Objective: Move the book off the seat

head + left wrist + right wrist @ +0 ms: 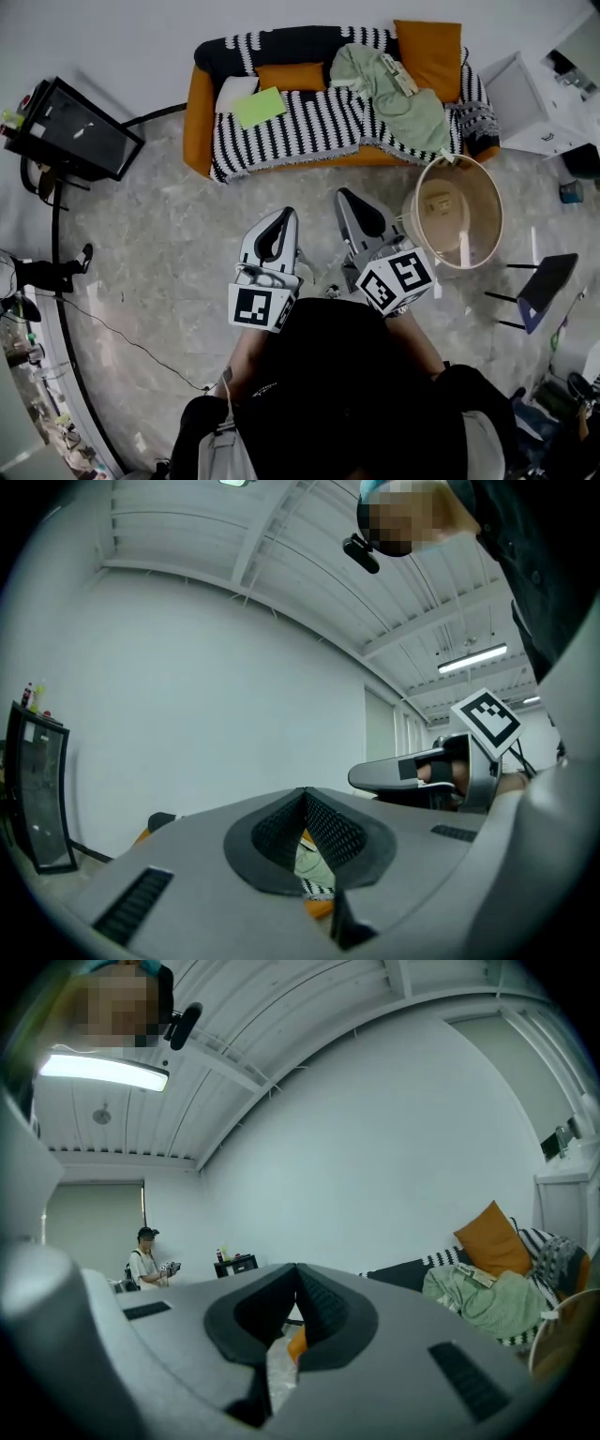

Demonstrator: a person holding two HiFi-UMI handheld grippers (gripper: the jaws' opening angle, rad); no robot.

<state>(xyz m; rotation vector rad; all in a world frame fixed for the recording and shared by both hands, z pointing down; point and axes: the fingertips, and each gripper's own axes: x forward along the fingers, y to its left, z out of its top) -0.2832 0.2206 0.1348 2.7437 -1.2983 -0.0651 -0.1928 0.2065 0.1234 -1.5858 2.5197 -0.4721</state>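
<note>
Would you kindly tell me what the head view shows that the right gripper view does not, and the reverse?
Only the head view shows the green book lying on the sofa seat and a dark chair at the right. Only the right gripper view shows a standing person in the distance and a lit ceiling lamp. Both show the orange cushion and the green garment on the sofa.

A round tan basket point(483, 202) stood on the marbled floor point(159, 253). Beyond it lay a crumpled green garment point(403, 103) and an orange cushion point(428, 56). A dark stool point(548, 281) stood just beside it, and a black screen point(80, 131) stood well apart from it.
</note>
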